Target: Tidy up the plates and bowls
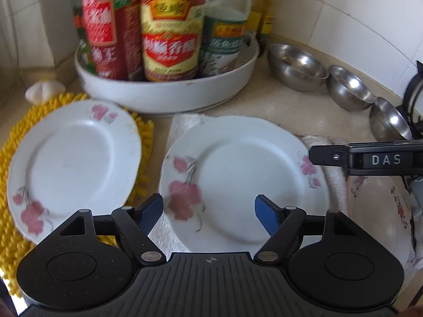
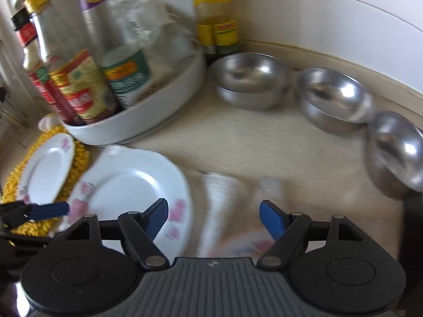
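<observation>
We see a big round white tray (image 1: 169,97) at the back of the pale surface (image 1: 285,105). It holds tall sauce bottles: one with a red label (image 1: 105,39), one with a yellow and red label (image 1: 170,37), and one with a green label (image 1: 224,39). A yellow-labelled bottle (image 1: 267,8) stands just behind the tray by the white tiled wall (image 1: 343,8). A fluffy yellow mat (image 1: 15,142) lies on the left. A garlic bulb (image 1: 45,91) sits near it. A white towel (image 1: 185,124) lies in the middle.

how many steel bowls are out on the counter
3, in a row along the back wall: one beside the white tray, one in the middle, one at the far right. None looks hidden.
</observation>
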